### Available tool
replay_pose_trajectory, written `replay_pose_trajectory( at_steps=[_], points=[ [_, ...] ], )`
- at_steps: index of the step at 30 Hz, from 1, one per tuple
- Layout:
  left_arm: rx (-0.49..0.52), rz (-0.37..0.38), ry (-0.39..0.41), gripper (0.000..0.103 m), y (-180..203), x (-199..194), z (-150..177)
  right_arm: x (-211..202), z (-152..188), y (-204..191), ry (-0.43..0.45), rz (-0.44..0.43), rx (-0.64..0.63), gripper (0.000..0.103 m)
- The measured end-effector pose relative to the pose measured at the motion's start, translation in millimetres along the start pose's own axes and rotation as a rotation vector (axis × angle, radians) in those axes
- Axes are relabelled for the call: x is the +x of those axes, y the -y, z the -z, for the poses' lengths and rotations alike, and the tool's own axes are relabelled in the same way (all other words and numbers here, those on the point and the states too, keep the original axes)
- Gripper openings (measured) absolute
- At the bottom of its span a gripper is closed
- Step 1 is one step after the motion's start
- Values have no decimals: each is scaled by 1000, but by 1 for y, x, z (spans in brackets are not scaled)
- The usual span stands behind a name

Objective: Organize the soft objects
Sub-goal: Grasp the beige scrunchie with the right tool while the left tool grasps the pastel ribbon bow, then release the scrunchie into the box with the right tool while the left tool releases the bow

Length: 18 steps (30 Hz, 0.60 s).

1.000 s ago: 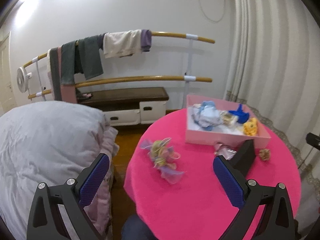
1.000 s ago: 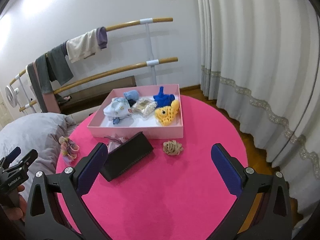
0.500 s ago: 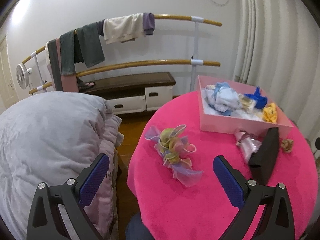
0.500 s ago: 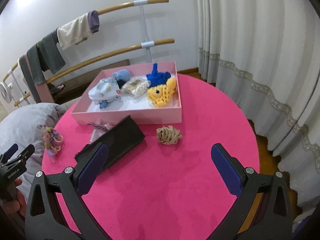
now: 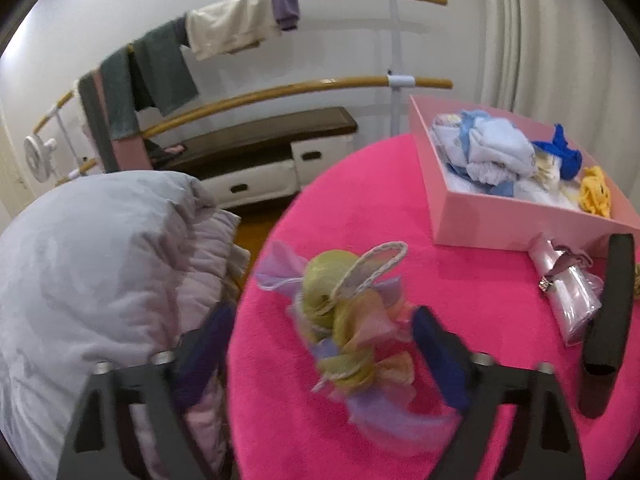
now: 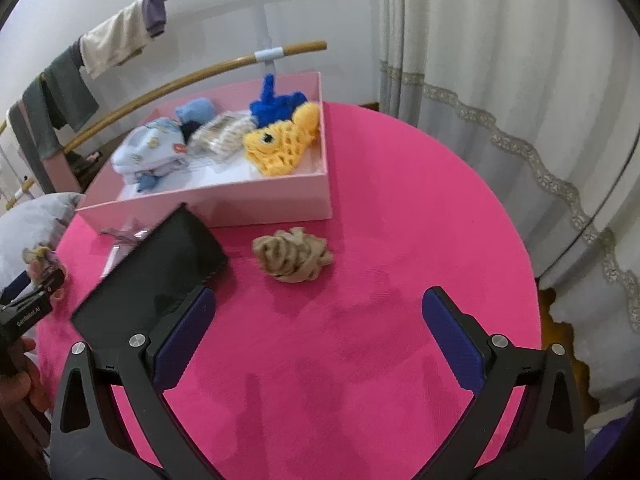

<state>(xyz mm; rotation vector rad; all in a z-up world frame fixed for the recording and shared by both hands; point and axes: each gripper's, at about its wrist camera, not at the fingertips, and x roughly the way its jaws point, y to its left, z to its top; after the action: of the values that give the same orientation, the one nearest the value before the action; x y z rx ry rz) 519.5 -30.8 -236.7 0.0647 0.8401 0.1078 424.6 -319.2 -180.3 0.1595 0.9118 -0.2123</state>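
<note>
A round pink table point(image 6: 380, 240) was seen bearing everything. A pink box point(image 6: 256, 204) was set at its far side, and soft toys were held inside. Before the box, a black pouch point(image 6: 160, 276) and a tan scrunchie point(image 6: 294, 254) were laid. Left of the box, a pastel ribbon bundle point(image 5: 352, 320) was straddled by the left gripper point(image 5: 320, 348), spread wide though blurred, apparently untouching. The right gripper point(image 6: 316, 332) was held agape, empty.

The left gripper point(image 5: 320, 344) is smeared by motion blur, its fingertips indistinct. A black pouch point(image 6: 152, 280) hides most of the pink packet point(image 6: 120, 246) behind it.
</note>
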Motion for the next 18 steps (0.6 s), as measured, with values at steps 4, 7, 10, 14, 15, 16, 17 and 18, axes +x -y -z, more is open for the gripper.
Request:
replay_pose_trajectory(
  at_steps=[4,7,10,14,15,16,17,18],
  points=[
    [11,35,-30,43,7,20,-9,17,-5,9,-15,11,12,103],
    [13,59,-27,36,11,24,-14,29,-9,9,-19,5,9,103],
    [9,92,-21,32,14,22,-16,39,-12,6,-26,-13,4,93],
    [14,123,-7,31,15,11,-12,48,-14,-1,-25,-22,-25,69],
    [17,129,-4,31,15,7,-10,47,-14,-2,-18,-36,-31,52],
    [19,132,0,31,13,1,-6,45,-14,-2,-12,-47,-30,35],
    [22,138,2,31,12,-4,-4,45,-14,-2,-13,-49,-27,33],
    [25,143,5,31,13,-7,-3,44,-13,-1,-15,-62,-23,32]
  ],
)
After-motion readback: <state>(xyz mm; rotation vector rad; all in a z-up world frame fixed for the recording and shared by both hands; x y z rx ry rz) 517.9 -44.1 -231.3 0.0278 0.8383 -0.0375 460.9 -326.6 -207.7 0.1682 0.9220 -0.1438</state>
